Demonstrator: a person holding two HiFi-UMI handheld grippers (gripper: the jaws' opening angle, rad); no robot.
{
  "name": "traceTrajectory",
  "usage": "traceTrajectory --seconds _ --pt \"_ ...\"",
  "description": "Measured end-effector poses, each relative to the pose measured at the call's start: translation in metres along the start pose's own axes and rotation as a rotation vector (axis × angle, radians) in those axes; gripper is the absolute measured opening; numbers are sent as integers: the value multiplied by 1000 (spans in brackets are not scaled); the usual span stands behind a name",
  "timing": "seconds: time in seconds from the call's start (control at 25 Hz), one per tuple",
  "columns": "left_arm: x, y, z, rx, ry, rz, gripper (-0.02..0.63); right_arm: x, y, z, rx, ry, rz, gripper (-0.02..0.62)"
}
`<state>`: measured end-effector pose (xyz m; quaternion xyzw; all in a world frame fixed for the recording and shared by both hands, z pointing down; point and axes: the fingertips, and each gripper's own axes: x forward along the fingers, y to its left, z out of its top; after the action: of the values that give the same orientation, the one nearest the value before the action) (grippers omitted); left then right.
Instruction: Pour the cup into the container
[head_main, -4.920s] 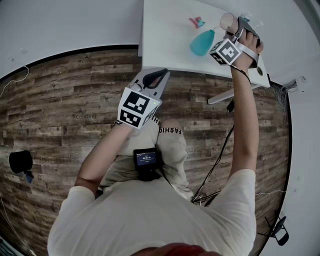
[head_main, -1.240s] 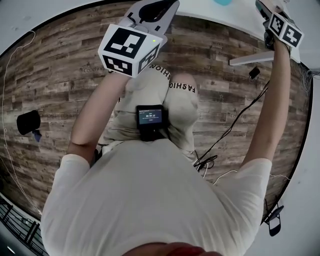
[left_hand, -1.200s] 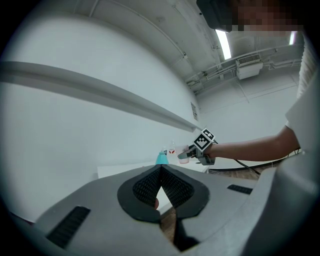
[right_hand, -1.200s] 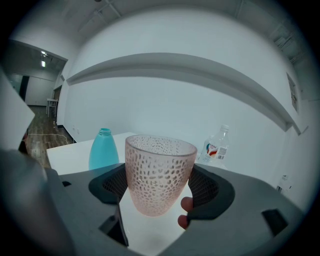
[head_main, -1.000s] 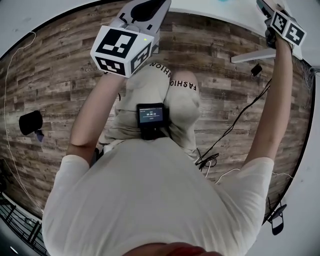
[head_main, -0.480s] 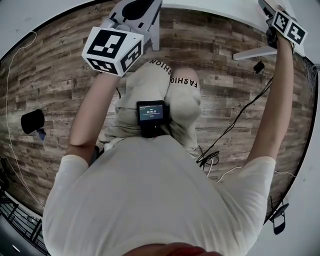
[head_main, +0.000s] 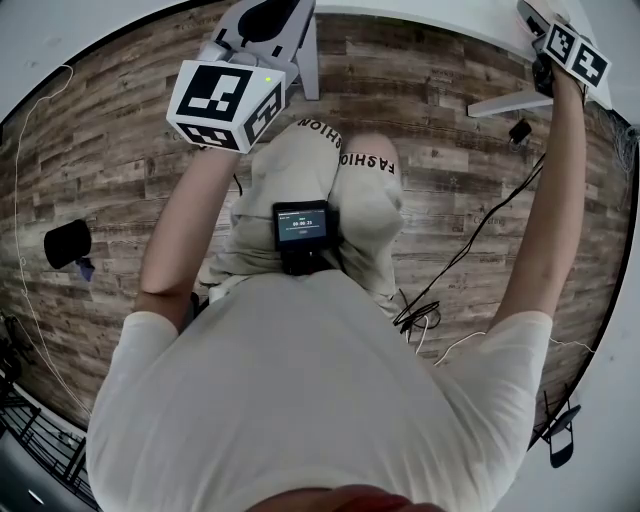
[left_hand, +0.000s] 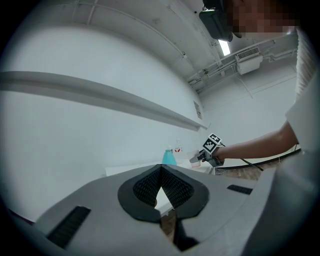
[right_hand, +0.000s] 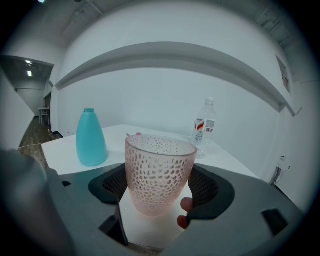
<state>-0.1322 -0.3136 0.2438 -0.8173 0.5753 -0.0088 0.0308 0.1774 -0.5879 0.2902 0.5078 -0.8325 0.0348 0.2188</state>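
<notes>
In the right gripper view a pink dimpled cup (right_hand: 159, 172) stands upright, with my right gripper (right_hand: 160, 184) shut on it above the white table (right_hand: 227, 161). I cannot see inside the cup. A teal bottle-shaped container (right_hand: 91, 138) stands on the table to the cup's left, well apart. In the left gripper view my left gripper (left_hand: 161, 168) is shut on nothing, and the teal container (left_hand: 168, 157) shows far off. In the head view the left gripper (head_main: 268, 14) hovers by the table edge (head_main: 430, 12), and the right gripper's marker cube (head_main: 575, 55) is at the top right.
A clear water bottle (right_hand: 205, 127) stands at the back right of the table. Below it are the wood floor (head_main: 120, 170), a black cable (head_main: 455, 265), a table leg (head_main: 505, 102) and a dark object (head_main: 65, 243) at the left.
The head view has swung down off the table, so the cup and teal container have left it. The left gripper rose and drifted left. The cup, once tipped sideways, is upright.
</notes>
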Motion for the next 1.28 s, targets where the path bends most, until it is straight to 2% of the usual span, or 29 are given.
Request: traceTrajectory --seconds 0.44,0.88,1.04,1.28 --pt "3 -11 -9 -24 20 -26 9 7 0 -12 -10 22 1 371" --pt "2 -16 -14 -38 35 -38 9 9 0 -13 -26 -6 -10 371" --pt "3 -20 -12 -41 33 -47 9 2 -6 -11 -32 -40 -18 446" --pt "-2 -21 -6 -42 18 -48 9 -31 -7 6 35 -148 -2 465"
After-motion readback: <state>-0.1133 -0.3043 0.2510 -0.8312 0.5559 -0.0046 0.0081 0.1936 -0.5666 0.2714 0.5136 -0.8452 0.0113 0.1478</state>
